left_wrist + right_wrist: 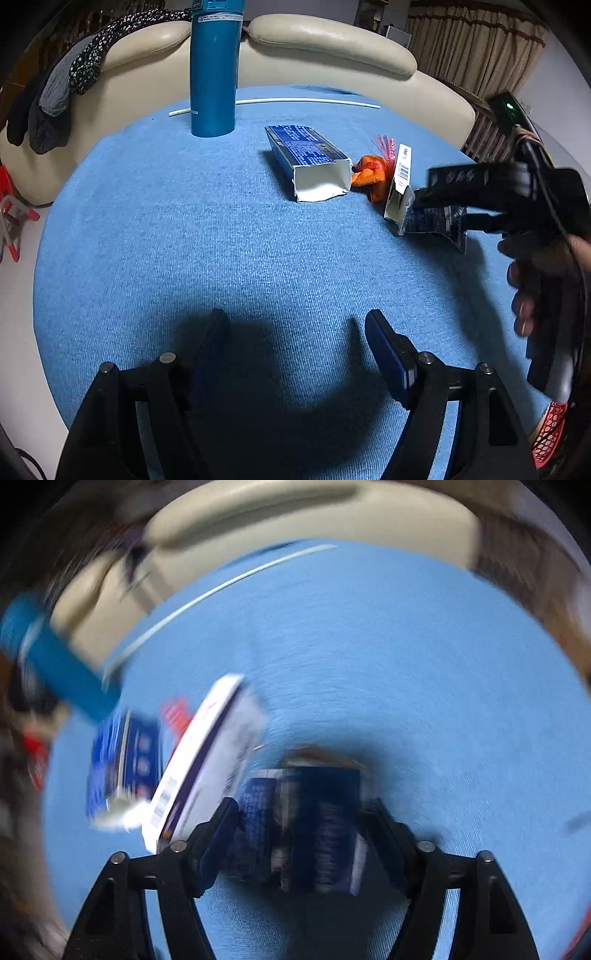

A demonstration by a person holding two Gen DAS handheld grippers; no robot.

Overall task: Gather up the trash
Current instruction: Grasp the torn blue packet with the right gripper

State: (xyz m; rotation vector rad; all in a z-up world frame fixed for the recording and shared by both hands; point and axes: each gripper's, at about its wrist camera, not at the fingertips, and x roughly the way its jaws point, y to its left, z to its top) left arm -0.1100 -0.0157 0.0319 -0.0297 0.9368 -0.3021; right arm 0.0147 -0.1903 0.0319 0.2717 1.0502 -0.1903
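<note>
The work surface is a blue cloth [184,229] with a fine woven ribbing, spread over a cream, smooth-skinned sofa [332,37]. The blue carton [308,162] serves as the landmark: a long rectangular cardboard box lying on its side, its open end showing a white interior. Behind and to the left of the carton stands an upright teal cylinder [214,74] with a matte wall. Behind the carton, a thin white rod [306,101] lies across the cloth. Just right of the carton sits a crumpled orange wrapper [371,175], and beside that a flat white carton [400,177] with a barcode, tilted on edge.

Further right of the carton, the right gripper [295,834] straddles a dark blue foil pouch [306,823], flat and creased. The pouch lies between the two blue-padded fingers [218,834]; motion blur prevents confirming whether the pads press on it. A hand [532,288] grasps the gripper's handle, with the tool angled steeply down toward the cloth.

In front of the carton, well apart from it, the left gripper [295,332] hangs above bare cloth with its fingers spread and nothing between them.
</note>
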